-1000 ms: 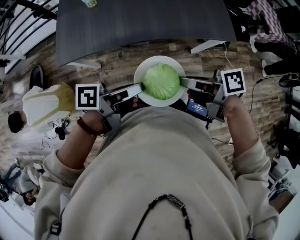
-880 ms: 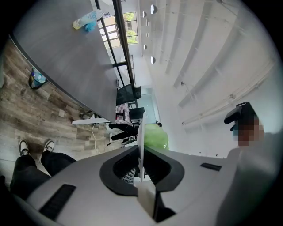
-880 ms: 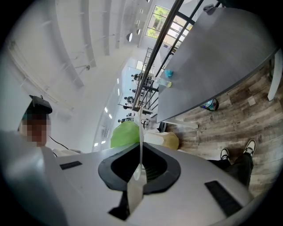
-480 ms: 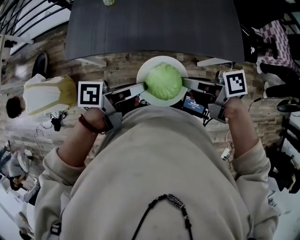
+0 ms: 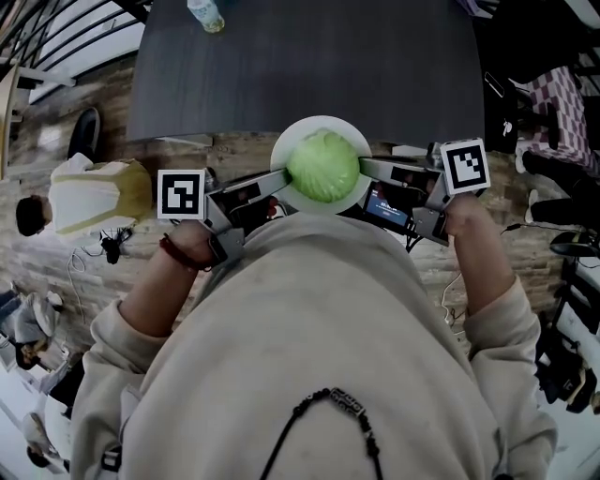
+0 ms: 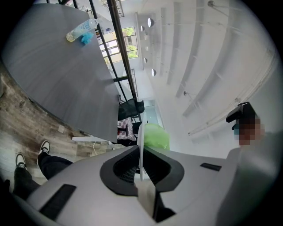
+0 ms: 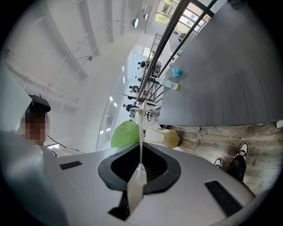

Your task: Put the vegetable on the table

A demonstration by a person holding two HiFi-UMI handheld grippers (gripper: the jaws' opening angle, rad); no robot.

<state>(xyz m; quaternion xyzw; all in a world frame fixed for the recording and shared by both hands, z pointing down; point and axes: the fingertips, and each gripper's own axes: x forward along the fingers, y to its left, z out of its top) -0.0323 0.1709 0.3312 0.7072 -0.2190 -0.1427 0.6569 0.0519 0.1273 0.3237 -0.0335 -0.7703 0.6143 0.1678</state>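
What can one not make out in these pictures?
Head view: the bottle is cut off by the top edge; its label is too small to read.
Head view: the underside of the plate is hidden by the plate itself and the cabbage.
Left gripper view: the cabbage's lower part is hidden behind the left tongs.

Your head view is evenly lit and mostly sharp, but it bends like a fishbowl at the edges, and the table (image 5: 309,66) looks dark. In both gripper views daylight comes through the windows (image 6: 128,39), the ceiling (image 6: 212,66) glows white, and the corners go black.
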